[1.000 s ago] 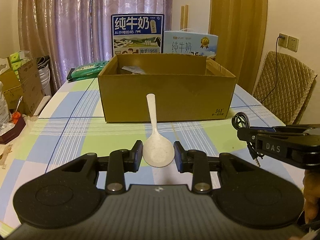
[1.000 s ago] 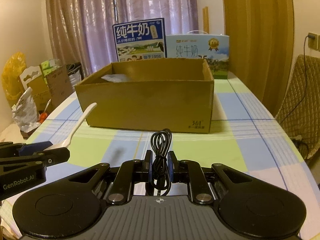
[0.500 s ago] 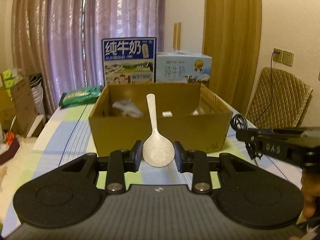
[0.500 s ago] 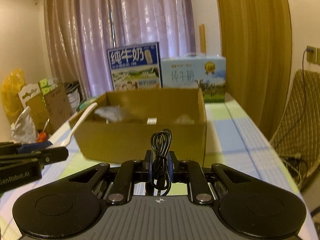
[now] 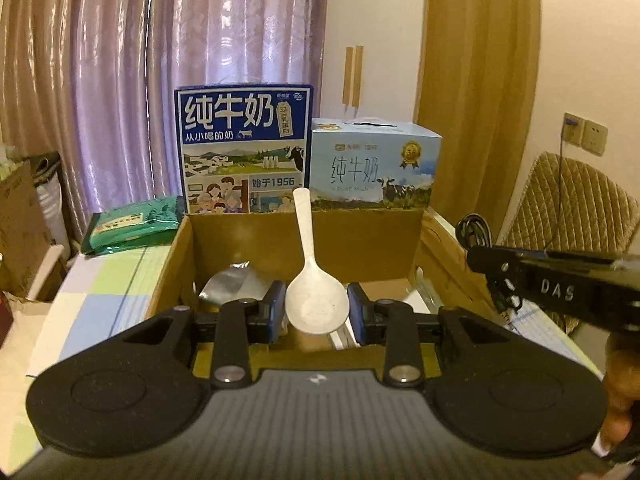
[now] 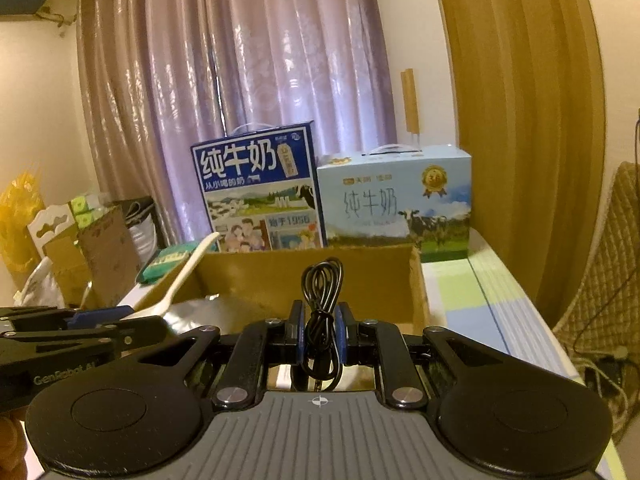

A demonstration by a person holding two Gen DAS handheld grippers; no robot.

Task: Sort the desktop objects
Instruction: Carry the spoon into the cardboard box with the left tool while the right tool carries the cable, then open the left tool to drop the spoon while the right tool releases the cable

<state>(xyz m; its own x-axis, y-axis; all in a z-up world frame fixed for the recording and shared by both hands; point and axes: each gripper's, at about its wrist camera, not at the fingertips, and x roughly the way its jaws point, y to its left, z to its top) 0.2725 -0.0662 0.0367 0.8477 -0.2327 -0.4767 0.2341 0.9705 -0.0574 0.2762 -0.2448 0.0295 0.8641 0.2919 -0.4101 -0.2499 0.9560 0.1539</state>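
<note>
Background items I am seeing: dark blue milk carton (image 5: 244, 152) standing beside pale blue milk carton (image 5: 374, 166), both against purple curtains (image 5: 160, 60); green packet (image 5: 132, 226) lying on checked tablecloth (image 5: 100, 300); quilted chair (image 5: 576, 204) sitting near wall socket (image 5: 594, 136).

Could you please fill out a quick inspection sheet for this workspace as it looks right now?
Surface: table with a blue, green and white checked cloth.
Job's things: white spoon and coiled black cable, both held over the open cardboard box; the box holds a silver pouch and other small items.
Clutter: two milk cartons behind the box, green packet to its left.
Grippers: left gripper shut on the spoon bowl; right gripper shut on the cable.
Cables: a cord hangs from the wall socket.
Surroundings: purple curtains, quilted chair.
</note>
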